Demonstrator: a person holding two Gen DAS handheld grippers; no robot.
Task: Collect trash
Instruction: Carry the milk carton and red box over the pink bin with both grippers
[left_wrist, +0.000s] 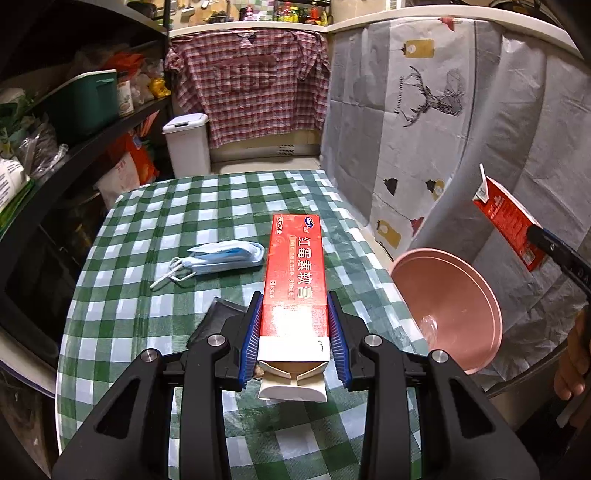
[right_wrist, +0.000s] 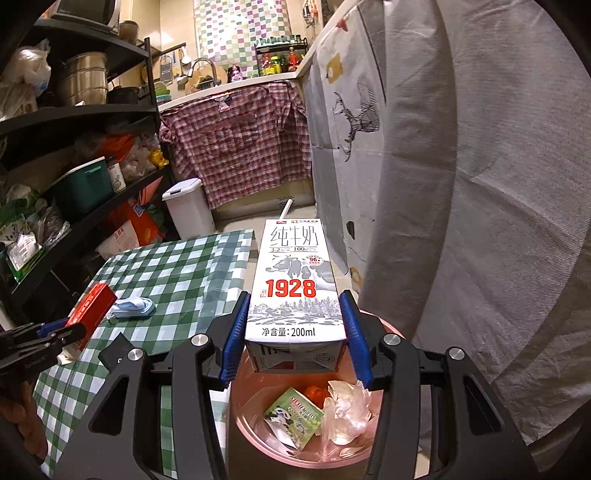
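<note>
Green-and-white checked cloth covers the table (left_wrist: 155, 258) in a cramped kitchen, where a red plaid shirt (left_wrist: 251, 81) is hung below the counter and a grey sheet printed with a stag (left_wrist: 436, 96) is draped along the right side. A red carton (left_wrist: 295, 273), printed in white with the Chinese characters 红霉素软膏, is pinched between the blue pads of the left hand-held gripper (left_wrist: 295, 332) and held above the table, its open flap end toward the camera. A small blue logo is seen at the carton's far end; its wording is too small to read. Folded blue face masks (left_wrist: 225, 256), ear loops trailing, are seen lying on the cloth just left of the carton.

A milk carton (right_wrist: 295, 291) is clamped on both sides by the right hand-held gripper (right_wrist: 297, 332) and held directly over a pink bin (right_wrist: 258, 424) beside the table. The carton is marked 纯牛奶, "1928" in large red numerals and 净含量:200ml, with a cow drawing between; a white straw (right_wrist: 285, 209) is seen projecting from its far end. Inside the bin lie a green packet with a panda picture (right_wrist: 295, 417), crumpled clear plastic (right_wrist: 343, 410) and something orange (right_wrist: 316, 393). A white lidded bin (right_wrist: 188, 206) is seen standing on the floor beyond the table.
</note>
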